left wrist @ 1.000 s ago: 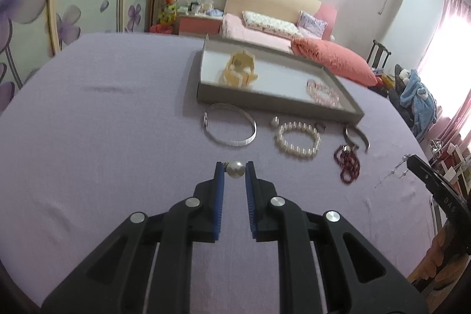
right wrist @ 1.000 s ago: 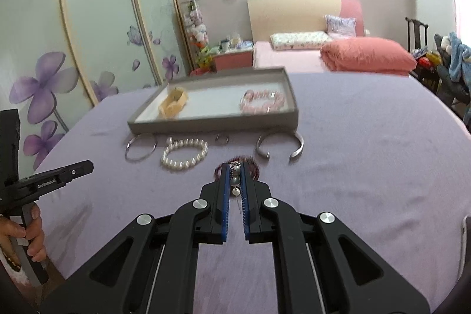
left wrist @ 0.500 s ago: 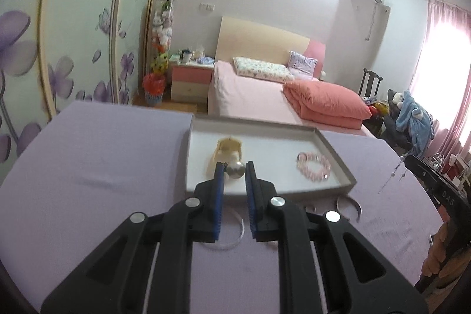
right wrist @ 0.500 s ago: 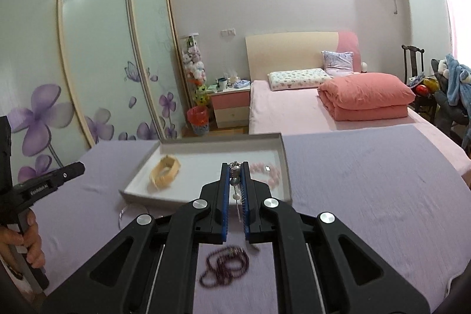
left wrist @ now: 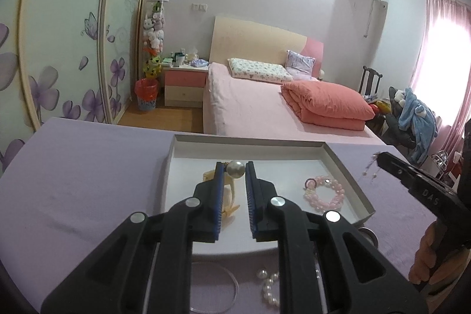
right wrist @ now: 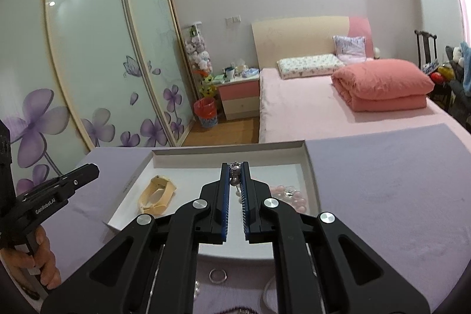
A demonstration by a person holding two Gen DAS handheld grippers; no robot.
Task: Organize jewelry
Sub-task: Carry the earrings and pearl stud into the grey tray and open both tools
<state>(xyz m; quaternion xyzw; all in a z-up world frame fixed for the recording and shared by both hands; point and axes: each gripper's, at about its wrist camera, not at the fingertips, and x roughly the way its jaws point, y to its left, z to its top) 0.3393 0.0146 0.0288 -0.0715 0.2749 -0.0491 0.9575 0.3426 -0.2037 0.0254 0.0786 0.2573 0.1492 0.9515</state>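
The left gripper [left wrist: 233, 171] is clamped on a pearl earring [left wrist: 235, 168], the round bead pinched right at the fingertips, and the right gripper [right wrist: 235, 171] is closed on a dangling bead-and-chain earring [right wrist: 234, 177] whose long axis hangs straight down between the blue pads. Both pieces sit above the grey jewelry tray [left wrist: 347, 167], which lies directly ahead of and below each gripper on the lilac tablecloth [left wrist: 88, 167]. So the relation that matters is vertical: the tray floor is underneath, and what remains looks like a lowering and release rather than more travel. Seen from the left wrist, the pearl hovers over the tray's left half, close above the cream-coloured bangle [left wrist: 228, 196], while the pink bead bracelet [left wrist: 325, 193] lies to the right, near the right wall. From the right wrist, the hanging earring is over the tray's middle, with the bangle [right wrist: 157, 194] to its left and the pink beads [right wrist: 287, 194] just to its right, partly hidden by the finger. The left gripper looks nearer the free floor at the tray's left; the right one has open floor straight below. On the cloth nearer than the tray, a ring [right wrist: 218, 275] and a pearl bracelet [left wrist: 269, 286] wait.
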